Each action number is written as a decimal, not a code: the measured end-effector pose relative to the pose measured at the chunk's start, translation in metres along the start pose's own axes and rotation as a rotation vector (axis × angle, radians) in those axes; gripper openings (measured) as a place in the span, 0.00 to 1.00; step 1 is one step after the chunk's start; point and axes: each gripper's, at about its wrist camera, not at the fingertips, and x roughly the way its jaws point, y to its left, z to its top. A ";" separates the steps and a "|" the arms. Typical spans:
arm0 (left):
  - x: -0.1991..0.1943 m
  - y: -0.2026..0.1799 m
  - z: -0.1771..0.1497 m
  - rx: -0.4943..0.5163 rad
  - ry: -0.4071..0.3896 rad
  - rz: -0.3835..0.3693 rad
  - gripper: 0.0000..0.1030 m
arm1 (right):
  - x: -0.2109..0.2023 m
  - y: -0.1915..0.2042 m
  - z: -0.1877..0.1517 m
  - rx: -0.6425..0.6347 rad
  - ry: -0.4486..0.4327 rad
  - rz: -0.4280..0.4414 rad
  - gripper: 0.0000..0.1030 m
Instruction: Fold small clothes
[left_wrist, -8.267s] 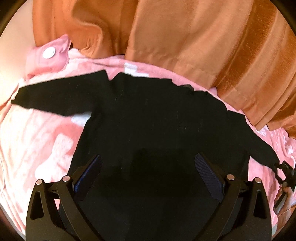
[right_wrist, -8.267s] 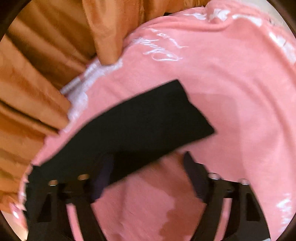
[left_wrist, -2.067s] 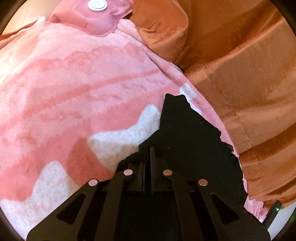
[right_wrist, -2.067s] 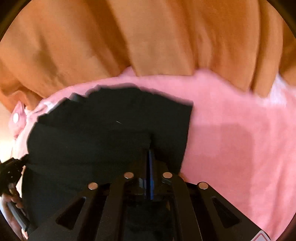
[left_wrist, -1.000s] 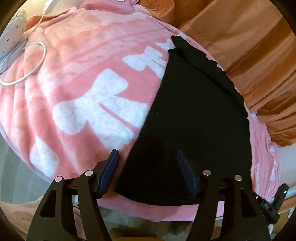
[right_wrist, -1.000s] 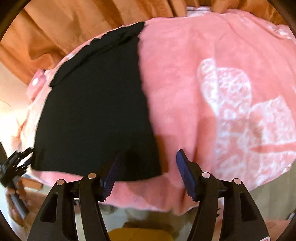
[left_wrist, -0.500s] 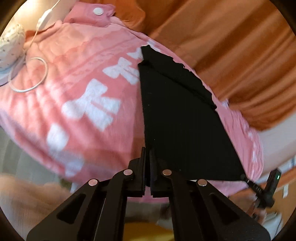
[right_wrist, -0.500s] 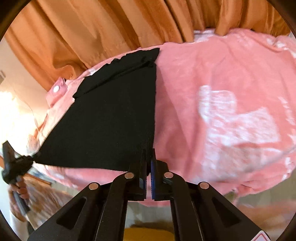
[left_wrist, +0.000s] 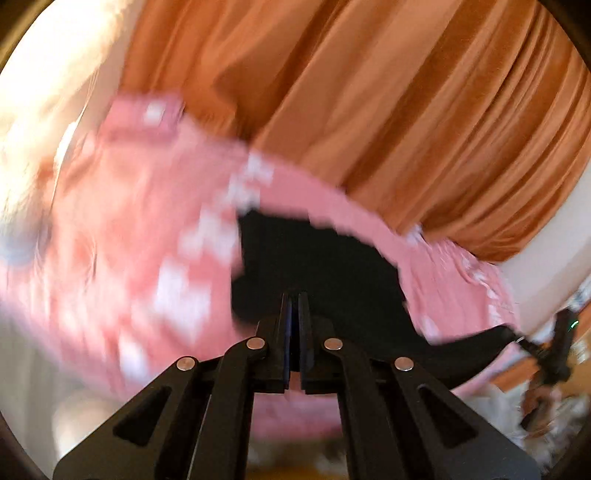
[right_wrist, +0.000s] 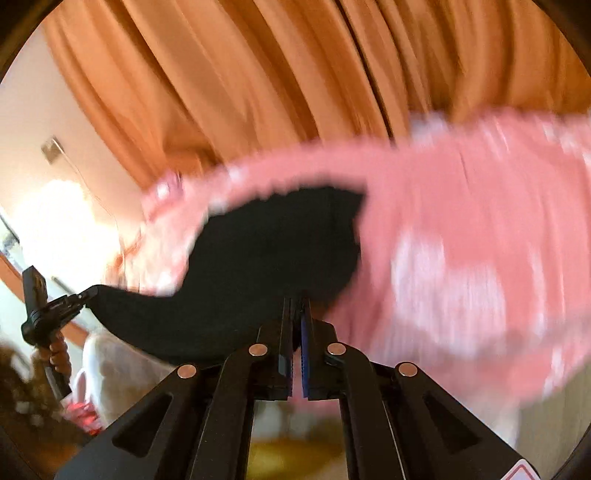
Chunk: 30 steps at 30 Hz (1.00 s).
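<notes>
Presently listed, item by item.

Left gripper (left_wrist: 294, 295): jaws pressed together on the near edge of the black garment (left_wrist: 325, 266). It also shows far off at the left edge of the right wrist view (right_wrist: 86, 295), pinching the garment's other near corner, with the hand (right_wrist: 55, 354) under it.

Right gripper (right_wrist: 297, 295): jaws closed tight on the garment (right_wrist: 273, 251), blue pad visible on one finger (right_wrist: 303, 332). It is seen small at the right edge of the left wrist view (left_wrist: 517, 338), gripping the far corner of the same edge.

Garment: black, folded narrow. Its far part lies on the blanket (left_wrist: 129, 221); its near edge is lifted off the blanket and hangs in a shallow curve between the two grippers, sagging in the middle.

Blanket: pink with white patches, spread over a raised surface, blurred in both views (right_wrist: 480, 240).

Pouch (left_wrist: 147, 114): pink with a white round spot, at the blanket's far left corner, blurred.

Curtain (left_wrist: 388, 110): orange, pleated, hanging behind the blanket and filling the upper half of both views (right_wrist: 258, 74).

Wall (right_wrist: 26, 129): pale, left of the curtain, with a small fitting too blurred to name.
</notes>
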 end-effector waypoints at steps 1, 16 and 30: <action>0.023 0.003 0.017 -0.011 0.008 -0.012 0.02 | 0.027 -0.013 0.027 0.015 -0.032 -0.007 0.02; 0.280 0.057 0.072 -0.094 0.152 0.271 0.05 | 0.269 -0.118 0.102 0.299 0.102 -0.077 0.12; 0.293 -0.029 -0.010 0.361 0.454 0.171 0.32 | 0.336 -0.014 0.064 -0.211 0.470 0.024 0.19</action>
